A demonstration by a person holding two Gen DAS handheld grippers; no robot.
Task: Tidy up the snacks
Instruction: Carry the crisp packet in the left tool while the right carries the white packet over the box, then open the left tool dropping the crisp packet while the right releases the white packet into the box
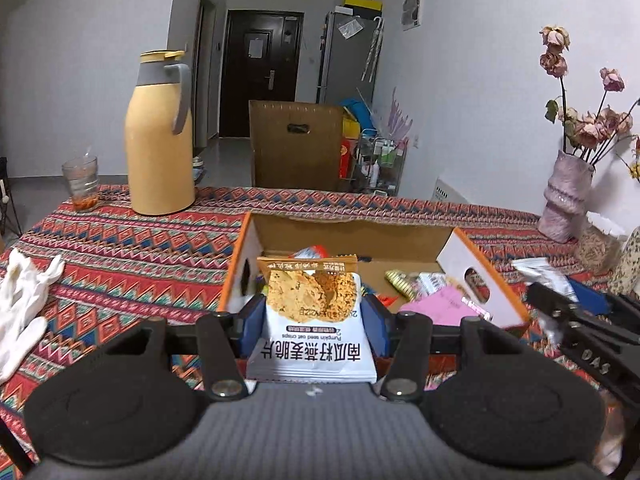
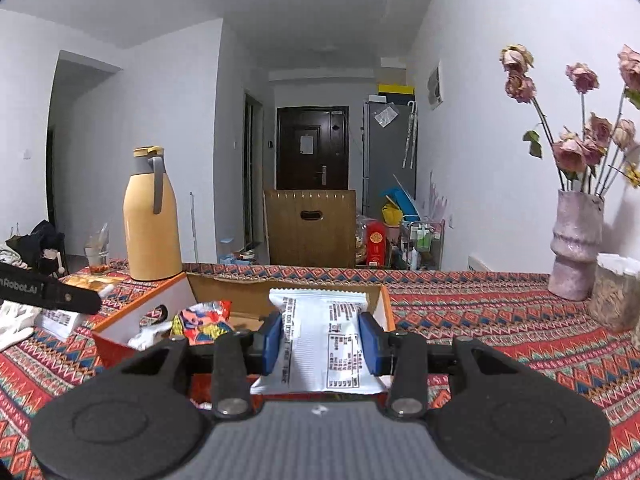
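Observation:
My left gripper (image 1: 312,320) is shut on a white and orange packet of pumpkin seed oat crisps (image 1: 312,312), held up in front of an open cardboard box (image 1: 472,256) with orange edges. Several loose snack packets (image 1: 416,284) lie inside that box. My right gripper (image 2: 324,340) is shut on a white snack packet (image 2: 320,340), printed back facing me, above the same box (image 2: 140,304). The right gripper also shows at the right edge of the left wrist view (image 1: 560,304), gripping its silvery-white packet (image 1: 540,274). Left gripper's arm (image 2: 48,292) crosses the left of the right wrist view.
A patterned red tablecloth (image 1: 120,248) covers the table. A yellow thermos jug (image 1: 158,136) and a glass (image 1: 80,180) stand at the back left, white cloth gloves (image 1: 24,300) at the left. A pink vase (image 2: 576,244) with dried roses and a jar (image 2: 612,292) stand at right.

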